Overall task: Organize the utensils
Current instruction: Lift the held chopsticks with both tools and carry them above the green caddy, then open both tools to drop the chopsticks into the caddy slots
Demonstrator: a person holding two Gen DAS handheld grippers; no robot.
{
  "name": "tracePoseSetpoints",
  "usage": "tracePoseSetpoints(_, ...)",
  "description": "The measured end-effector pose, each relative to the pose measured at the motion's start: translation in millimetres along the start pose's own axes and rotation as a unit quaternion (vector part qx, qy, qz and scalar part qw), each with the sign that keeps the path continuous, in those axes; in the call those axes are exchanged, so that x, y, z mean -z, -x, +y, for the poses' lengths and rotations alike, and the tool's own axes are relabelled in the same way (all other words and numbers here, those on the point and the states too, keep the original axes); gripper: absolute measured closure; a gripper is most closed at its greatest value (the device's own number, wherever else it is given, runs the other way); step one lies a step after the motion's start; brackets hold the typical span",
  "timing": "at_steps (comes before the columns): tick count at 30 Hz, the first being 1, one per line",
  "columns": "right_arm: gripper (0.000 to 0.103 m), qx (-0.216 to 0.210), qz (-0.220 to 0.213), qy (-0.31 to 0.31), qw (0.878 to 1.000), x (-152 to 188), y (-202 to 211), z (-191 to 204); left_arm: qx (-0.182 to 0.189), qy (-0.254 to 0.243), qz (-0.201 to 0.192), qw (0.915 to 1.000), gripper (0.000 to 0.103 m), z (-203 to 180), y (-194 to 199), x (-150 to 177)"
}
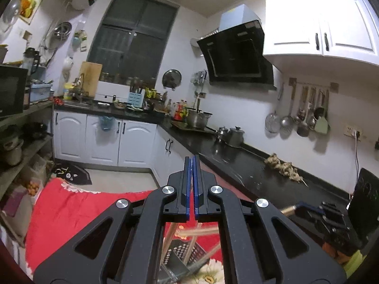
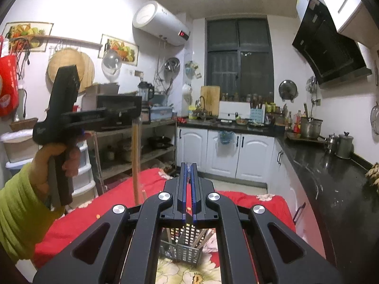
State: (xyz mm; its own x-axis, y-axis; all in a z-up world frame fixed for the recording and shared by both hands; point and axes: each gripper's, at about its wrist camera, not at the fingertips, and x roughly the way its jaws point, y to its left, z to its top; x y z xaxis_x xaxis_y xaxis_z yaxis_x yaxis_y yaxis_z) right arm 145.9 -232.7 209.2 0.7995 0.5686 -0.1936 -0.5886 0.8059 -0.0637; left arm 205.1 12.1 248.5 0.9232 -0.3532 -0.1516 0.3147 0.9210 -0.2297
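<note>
A grey perforated utensil basket [image 2: 187, 248] stands on the red flowered cloth [image 2: 94, 215] below both grippers, with several wooden sticks in it; it also shows in the left wrist view [image 1: 182, 255]. My left gripper [image 2: 138, 116] is raised at the left and is shut on a long wooden handle [image 2: 135, 165] that hangs down. In its own view the left gripper [image 1: 191, 159] has its jaws together. My right gripper [image 2: 188, 165] is shut, with something thin between the tips; I cannot tell what. It also shows in the left wrist view [image 1: 305, 207].
A black counter [image 2: 331, 177] runs along the right with pots [image 2: 343, 145]. White cabinets [image 2: 227, 151] stand at the back. A shelf rack [image 2: 146, 146] with a microwave stands at the left. Ladles [image 1: 305, 116] hang on the wall.
</note>
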Motion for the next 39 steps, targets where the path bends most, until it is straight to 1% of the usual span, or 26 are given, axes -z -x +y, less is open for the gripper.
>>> tracePoseSetpoints(3, 0.1, -0.001, 0.02, 0.011, 1.0, 4.1, -6.0, 2.9, 0.0, 0.011, 0.003, 0.9999, 0.103, 10.6, -7.0, 8.2)
tracePoseSetpoints(7, 0.1, -0.006, 0.051, 0.024, 0.998, 13.0, -18.0, 10.2, -0.01, 0.008, 0.003, 0.9999, 0.103, 17.8, -15.8, 22.1)
tracePoseSetpoints(14, 0.1, -0.014, 0.099, 0.032, 0.994, 28.5, -43.6, 19.5, -0.014, 0.008, 0.011, 0.9998, 0.103, 25.9, -28.6, 45.5)
tracePoseSetpoints(22, 0.099, -0.026, 0.128, 0.024, 0.991, 45.5, -64.1, 25.8, -0.012, 0.024, 0.028, 0.9993, 0.103, 38.5, -37.4, 73.7)
tracePoseSetpoints(24, 0.094, -0.025, 0.131, 0.016, 0.991, 49.2, -66.6, 26.0, -0.011, 0.026, 0.031, 0.9991, 0.103, 40.9, -38.6, 79.6)
tracePoseSetpoints(25, 0.084, -0.022, 0.132, 0.016, 0.991, 50.5, -66.9, 25.7, -0.011, 0.028, 0.035, 0.9989, 0.101, 41.9, -39.2, 82.1)
tracePoseSetpoints(26, 0.072, -0.02, 0.132, 0.015, 0.991, 51.4, -66.8, 24.7, -0.015, 0.032, 0.038, 0.9987, 0.091, 44.2, -39.2, 85.6)
tracePoseSetpoints(27, 0.067, -0.018, 0.129, 0.013, 0.991, 52.8, -65.1, 24.8, -0.015, 0.033, 0.042, 0.9985, 0.077, 45.4, -38.6, 88.3)
tracePoseSetpoints(29, 0.066, -0.015, 0.126, 0.012, 0.992, 54.2, -62.3, 22.9, -0.021, 0.032, 0.049, 0.9981, 0.071, 46.6, -35.9, 93.8)
tracePoseSetpoints(31, 0.064, -0.011, 0.122, 0.005, 0.992, 55.9, -58.4, 19.2, -0.028, 0.03, 0.051, 0.9978, 0.06, 47.1, -30.5, 98.0)
tracePoseSetpoints(32, 0.061, -0.008, 0.12, 0.001, 0.993, 56.9, -56.2, 17.1, -0.03, 0.028, 0.051, 0.9978, 0.052, 46.7, -27.3, 99.4)
tracePoseSetpoints(34, 0.058, 0.001, 0.115, -0.001, 0.993, 58.0, -51.9, 14.2, -0.032, 0.024, 0.049, 0.998, 0.049, 45.0, -20.3, 101.9)
tracePoseSetpoints(36, 0.057, 0.007, 0.11, -0.004, 0.994, 59.0, -47.8, 12.0, -0.037, 0.014, 0.045, 0.9982, 0.038, 41.3, -11.2, 104.8)
tracePoseSetpoints(39, 0.054, 0.009, 0.105, -0.009, 0.994, 62.0, -42.1, 8.8, -0.044, 0.002, 0.045, 0.998, 0.028, 36.3, -1.8, 109.4)
